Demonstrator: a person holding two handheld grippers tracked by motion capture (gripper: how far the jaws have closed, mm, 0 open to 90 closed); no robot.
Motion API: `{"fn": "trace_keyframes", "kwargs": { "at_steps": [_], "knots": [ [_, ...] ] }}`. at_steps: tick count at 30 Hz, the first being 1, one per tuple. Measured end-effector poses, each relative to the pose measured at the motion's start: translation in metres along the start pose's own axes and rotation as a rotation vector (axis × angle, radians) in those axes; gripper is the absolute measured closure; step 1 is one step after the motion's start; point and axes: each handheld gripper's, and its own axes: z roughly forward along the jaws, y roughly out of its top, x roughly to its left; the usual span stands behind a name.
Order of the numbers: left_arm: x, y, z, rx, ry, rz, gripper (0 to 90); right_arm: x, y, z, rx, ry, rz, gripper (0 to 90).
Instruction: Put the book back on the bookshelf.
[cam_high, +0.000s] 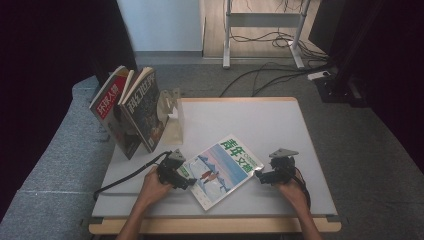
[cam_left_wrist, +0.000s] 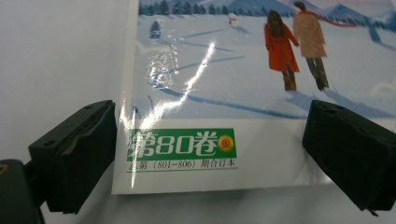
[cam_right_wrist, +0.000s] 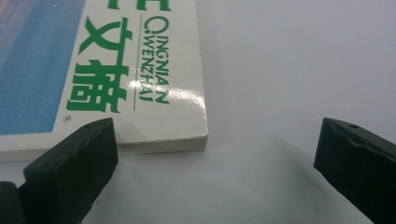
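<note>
Now we bracket the flat magazine (cam_high: 223, 169): left gripper (cam_high: 184, 181) and right gripper (cam_high: 261, 175) both gape wide, holding nothing. Next we likely close on its corners.

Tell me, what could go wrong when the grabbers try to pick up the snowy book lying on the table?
The book lies flat on the table, so the open left gripper and right gripper might only scrape its edge. Its glossy cover could slip between the jaws. If just one corner gets pinched, the cover may bend, or the book may sag open.
</note>
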Motion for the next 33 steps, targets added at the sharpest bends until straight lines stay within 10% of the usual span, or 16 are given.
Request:
{"fn": "trace_keyframes", "kwargs": {
  "at_steps": [15, 19, 23, 33],
  "knots": [
    [-0.011, -0.014, -0.009, 0.025, -0.045, 0.05, 4.4, -0.015, 0.027, 0.024, 0.018, -0.042, 0.007, 0.0],
    [-0.002, -0.011, -0.022, -0.011, -0.011, 0.038, 3.0, -0.016, 0.022, 0.024, -0.009, -0.024, 0.035, 0.3],
    [0.012, -0.011, -0.028, 0.012, 0.113, 0.049, 0.0, -0.016, 0.02, 0.023, -0.021, -0.016, 0.042, 2.0],
    [0.044, -0.018, -0.028, -0.019, 0.154, -0.039, 0.0, -0.011, 0.015, 0.018, -0.005, -0.009, 0.02, 0.0]
  ]
}}
